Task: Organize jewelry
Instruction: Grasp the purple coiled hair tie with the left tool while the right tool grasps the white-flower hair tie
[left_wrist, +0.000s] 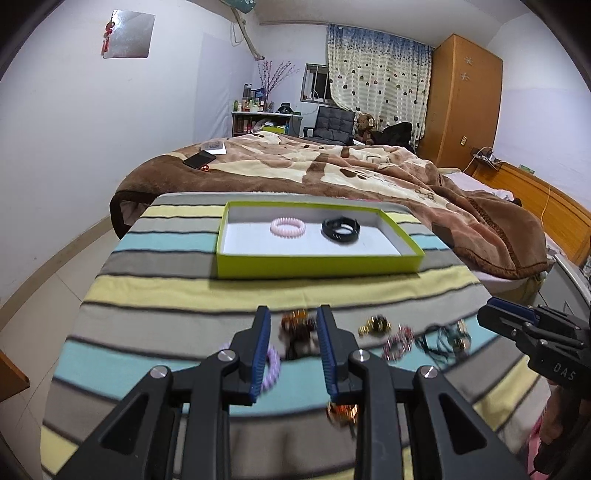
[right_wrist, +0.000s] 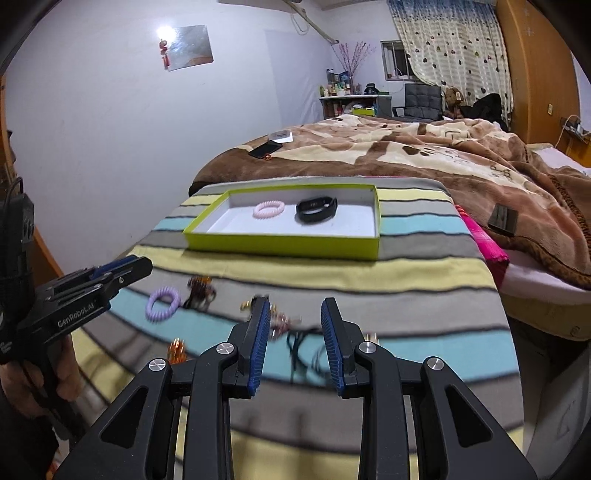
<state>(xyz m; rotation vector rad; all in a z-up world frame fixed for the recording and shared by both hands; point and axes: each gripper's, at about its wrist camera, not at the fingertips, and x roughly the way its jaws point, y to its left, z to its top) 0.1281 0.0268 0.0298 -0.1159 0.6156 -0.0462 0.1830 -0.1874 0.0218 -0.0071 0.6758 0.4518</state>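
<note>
Left wrist view is showing the left gripper (left_wrist: 293, 314) hanging partly open over a striped cloth (left_wrist: 177, 295), nothing between its blue pads; a blurred brown hair clip (left_wrist: 297, 325) is lying on the cloth beyond the gap and a purple coil hair tie (left_wrist: 271, 369) is peeking out beside the left finger. The right gripper (right_wrist: 293, 306) is likewise standing partly open and gripping nothing, with a dark cord (right_wrist: 299, 343) lying on the cloth under its gap. Farther along the cloth a green tray (left_wrist: 317, 264) is sitting, holding a pink coil hair tie (left_wrist: 288, 226) and, just beside it but apart, a black wristband (left_wrist: 340, 229). More small jewelry pieces (left_wrist: 397, 341) are lying scattered, too blurred to name.
</note>
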